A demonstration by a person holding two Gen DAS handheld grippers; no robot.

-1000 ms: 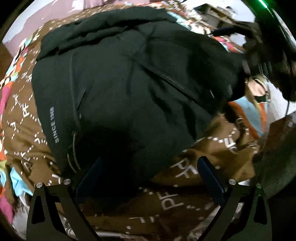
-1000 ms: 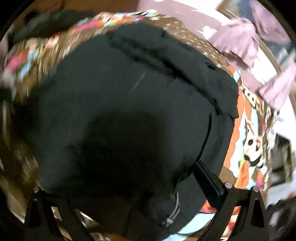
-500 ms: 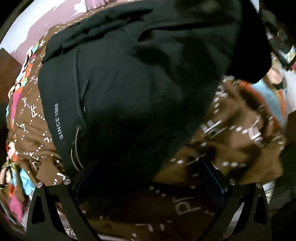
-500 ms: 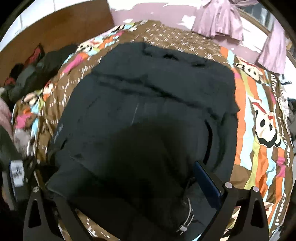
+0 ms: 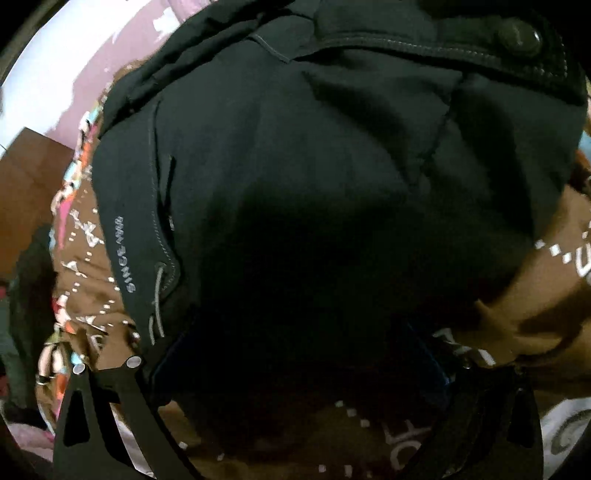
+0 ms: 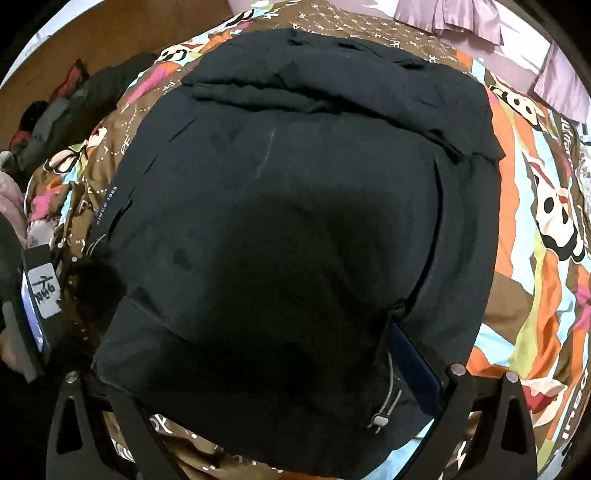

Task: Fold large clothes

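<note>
A large black jacket (image 6: 295, 206) with "SINCE 1988" printed on one edge lies on a patterned bedspread (image 6: 535, 229). It fills the left wrist view (image 5: 314, 184) too. My right gripper (image 6: 258, 369) is open, its fingers spread around the near hem; the left finger is hidden under the cloth and the blue pad of the right finger (image 6: 413, 362) shows. My left gripper (image 5: 295, 354) is open at the jacket's near edge, both fingertips in deep shadow. A folded part of the jacket with a snap button (image 5: 517, 35) hangs close above.
A pile of dark clothes (image 6: 66, 110) lies at the bed's far left by a wooden panel. Purple curtains (image 6: 480, 18) hang behind the bed. The other gripper's body with a white label (image 6: 40, 291) sits at the left edge of the right wrist view.
The right side of the jacket has been carried over onto the body. Both grippers have moved in closer over the jacket, and the right gripper has drawn back and steadied.
</note>
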